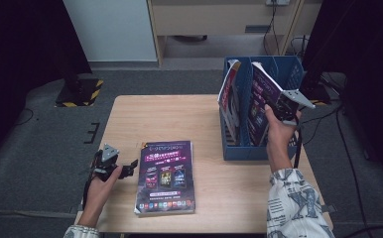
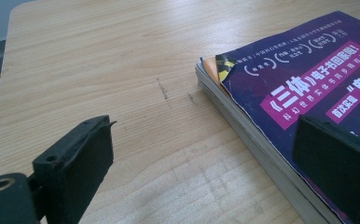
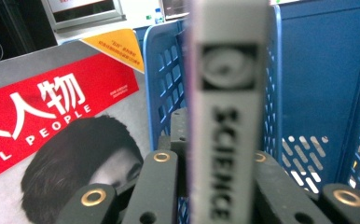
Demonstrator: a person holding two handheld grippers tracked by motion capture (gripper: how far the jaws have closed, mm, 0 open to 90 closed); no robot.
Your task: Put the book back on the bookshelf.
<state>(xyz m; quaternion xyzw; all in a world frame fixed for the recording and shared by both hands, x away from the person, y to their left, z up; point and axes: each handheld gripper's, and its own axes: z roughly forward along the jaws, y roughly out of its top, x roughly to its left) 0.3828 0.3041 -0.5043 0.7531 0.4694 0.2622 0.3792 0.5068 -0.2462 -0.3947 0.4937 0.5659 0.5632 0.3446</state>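
Observation:
My right gripper (image 1: pixel 278 108) is shut on the spine of a purple magazine (image 1: pixel 259 99) and holds it upright, partly inside the blue file rack (image 1: pixel 251 151). In the right gripper view the jaws clamp the grey spine (image 3: pixel 227 116) printed "SCIENCE", in front of the rack's blue mesh divider (image 3: pixel 164 79). A red-and-white magazine (image 1: pixel 229 94) stands in the compartment beside it. A stack of magazines (image 1: pixel 165 176) with a purple cover lies flat on the table. My left gripper (image 1: pixel 130 168) rests open at the stack's left edge, with the stack's corner (image 2: pixel 225 70) ahead between its jaws.
The wooden table (image 1: pixel 159 119) has bare room left of and behind the stack. The rack stands at the table's right edge. Dark stands and cables sit on the grey floor beyond the table, with a black-and-yellow base (image 1: pixel 80 91) at the far left.

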